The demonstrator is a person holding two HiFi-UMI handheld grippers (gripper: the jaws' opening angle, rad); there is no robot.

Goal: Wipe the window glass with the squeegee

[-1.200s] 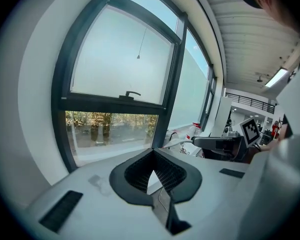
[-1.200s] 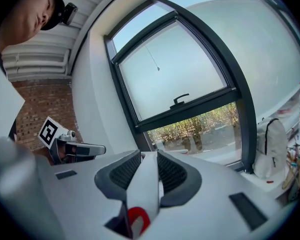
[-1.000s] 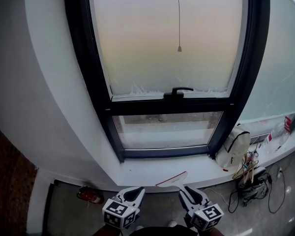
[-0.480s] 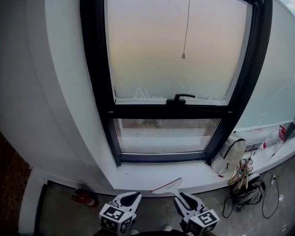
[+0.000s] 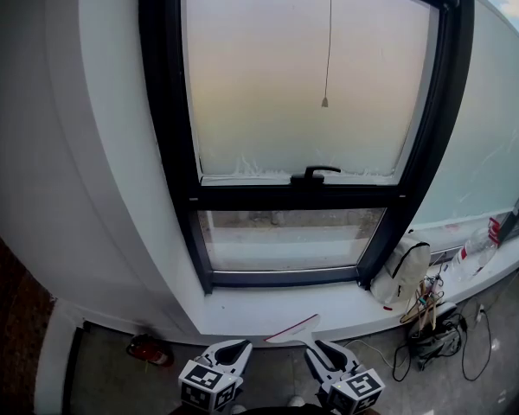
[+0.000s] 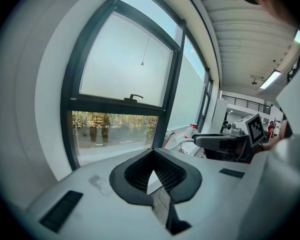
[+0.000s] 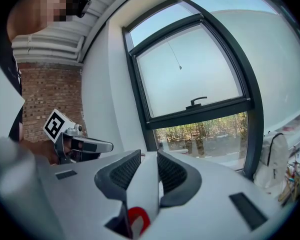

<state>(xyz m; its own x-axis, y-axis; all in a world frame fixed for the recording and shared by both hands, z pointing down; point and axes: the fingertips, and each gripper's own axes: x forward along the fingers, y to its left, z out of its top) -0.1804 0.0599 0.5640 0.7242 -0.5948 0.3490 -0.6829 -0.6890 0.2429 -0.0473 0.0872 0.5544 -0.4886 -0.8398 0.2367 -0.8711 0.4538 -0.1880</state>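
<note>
The window has a black frame with a frosted upper pane (image 5: 303, 76) and a clear lower pane (image 5: 290, 236). A black handle (image 5: 316, 174) sits on the bar between them. My right gripper (image 5: 316, 346) is low in the head view, shut on the white handle of the squeegee (image 5: 294, 328), whose red-edged blade points up-left toward the sill. In the right gripper view the squeegee handle (image 7: 149, 184) fills the gap of the right gripper (image 7: 149, 156). My left gripper (image 5: 227, 350) hangs beside it, shut on nothing; the left gripper (image 6: 152, 154) shows its tips meeting. Both are well short of the glass.
A white sill (image 5: 268, 305) runs below the window. On it to the right stand a white backpack (image 5: 404, 271) and a plastic bottle (image 5: 473, 253). Cables and a dark bag (image 5: 437, 322) lie below them. A red object (image 5: 147, 350) lies on the floor at the left. A pull cord (image 5: 325, 102) hangs over the upper pane.
The squeegee blade has tipped upward in my right gripper. Both grippers sit slightly lower in the head view, and the window has shifted a little in frame.
</note>
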